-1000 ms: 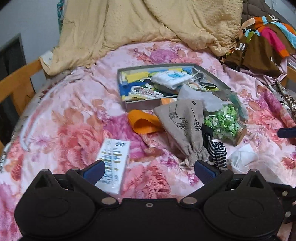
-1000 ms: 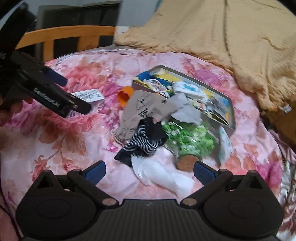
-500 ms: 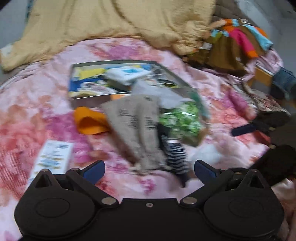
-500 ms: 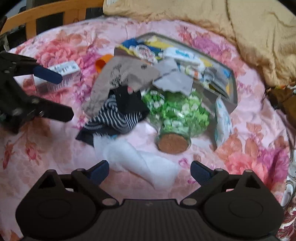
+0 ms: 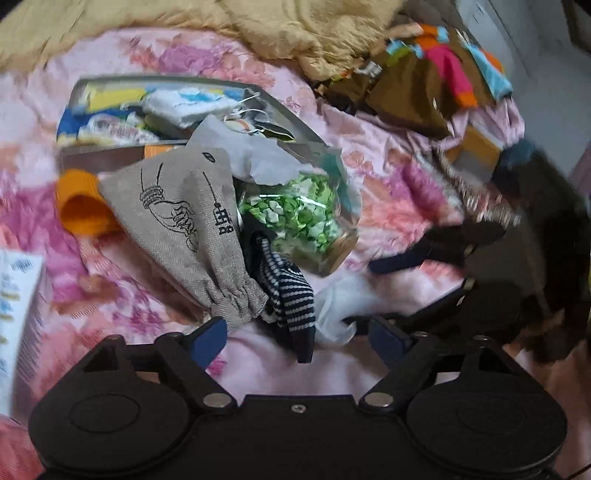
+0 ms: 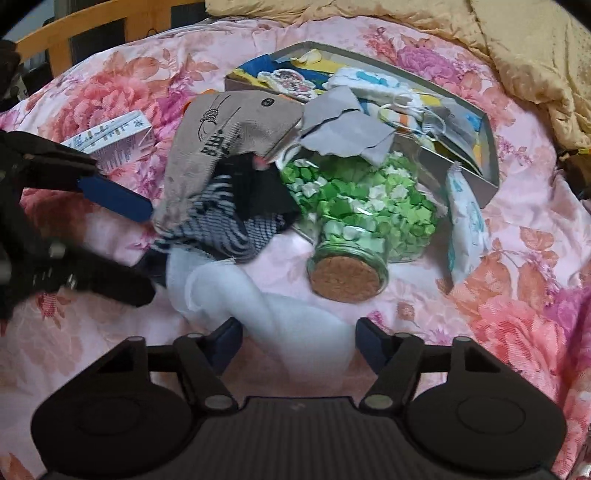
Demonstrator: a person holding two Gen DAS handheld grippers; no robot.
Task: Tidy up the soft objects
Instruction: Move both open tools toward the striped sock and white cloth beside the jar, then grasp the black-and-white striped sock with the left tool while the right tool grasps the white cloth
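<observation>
On the pink flowered bedspread lies a pile: a beige drawstring bag [image 5: 177, 221] [image 6: 229, 136], a black-and-white striped sock [image 5: 288, 295] [image 6: 229, 225] and a white cloth [image 5: 340, 302] [image 6: 280, 306]. My left gripper [image 5: 297, 341] [image 6: 147, 254] is low over the sock's dark toe end, which lies between its closing jaws; the pads are not touching it. My right gripper [image 6: 297, 343] [image 5: 360, 293] straddles the white cloth, its jaws closing too, with a little gap left at each pad.
A corked glass jar [image 5: 303, 218] [image 6: 362, 218] of green paper bits lies against the sock. Behind it are torn grey paper [image 6: 347, 129] and a full tin box [image 5: 110, 155]. An orange piece [image 5: 81, 210], a white carton [image 6: 110, 144], a tissue pack [image 6: 463, 229] and a yellow blanket [image 5: 258, 22] surround the pile.
Both grippers have come down and closer to the pile. The left view swung right, onto the sock. Both pairs of jaws have narrowed, and the white cloth now lies between the right ones.
</observation>
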